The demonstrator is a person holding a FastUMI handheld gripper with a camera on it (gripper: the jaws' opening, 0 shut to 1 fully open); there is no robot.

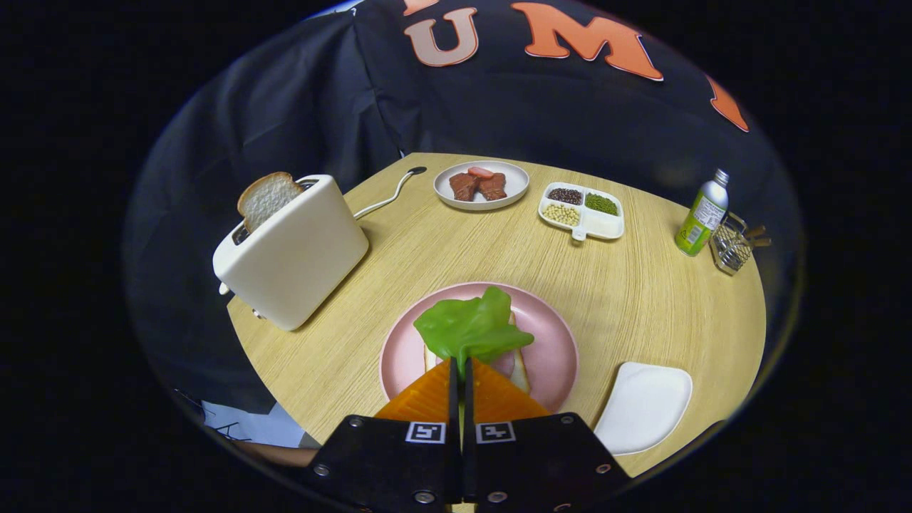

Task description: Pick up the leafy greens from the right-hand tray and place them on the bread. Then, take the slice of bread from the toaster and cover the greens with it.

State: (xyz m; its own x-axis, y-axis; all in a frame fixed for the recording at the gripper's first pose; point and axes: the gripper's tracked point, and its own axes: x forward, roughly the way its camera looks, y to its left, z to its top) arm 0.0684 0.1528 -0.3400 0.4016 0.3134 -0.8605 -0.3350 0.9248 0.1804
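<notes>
My jaws (460, 370) are pinched nearly closed on the leafy greens (472, 328), which hang just ahead over the bread (522, 370) on the pink plate (552, 335); releasing comes next, I judge.

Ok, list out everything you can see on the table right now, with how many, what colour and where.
table: one, light wood, round, under everything
toaster: one, cream, left side
bread slice: one, white with brown crust, standing in the toaster's slot
pink plate: one, just ahead of the fingers
bread: one slice, pale, on the pink plate under the greens
greens: one leaf, bright green, pinched at its near edge over the bread
meat plate: one, white, far side, brown pieces on it
divided dish: one, white, holding dark, green and pale beans, right of the meat plate
bottle: one, green and white, far right
wire basket: one, metal, beside the bottle
tray: one, white, right of the pink plate
fingers: two, shut on the greens
</notes>
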